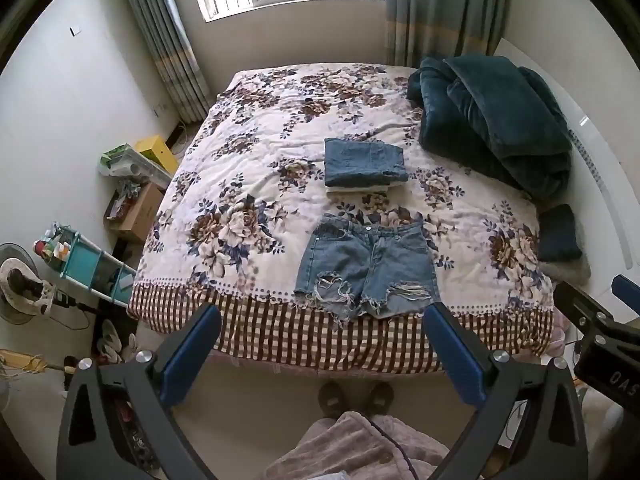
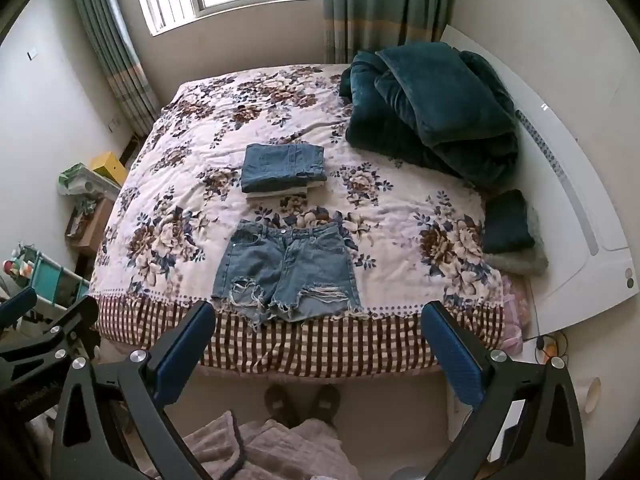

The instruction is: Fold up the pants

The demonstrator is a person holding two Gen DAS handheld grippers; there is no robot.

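Observation:
A pair of frayed blue denim shorts (image 1: pixel 366 268) lies spread flat near the front edge of the floral bed (image 1: pixel 240 184), waistband away from me, ripped hems toward me. It also shows in the right wrist view (image 2: pixel 286 266). Behind it sits a stack of folded denim pants (image 1: pixel 364 162), also seen in the right wrist view (image 2: pixel 284 168). My left gripper (image 1: pixel 322 314) is open and empty, held high above the bed's front edge. My right gripper (image 2: pixel 318 312) is open and empty at a similar height. The right gripper's body shows at the right edge of the left wrist view (image 1: pixel 600 320).
A heap of dark teal blankets (image 1: pixel 492 120) lies at the back right of the bed, with a small dark pillow (image 1: pixel 558 232) near the white headboard (image 2: pixel 576 184). Boxes and a teal shelf (image 1: pixel 96 264) stand on the floor at left. My feet in slippers (image 1: pixel 352 398) stand at the bed's foot.

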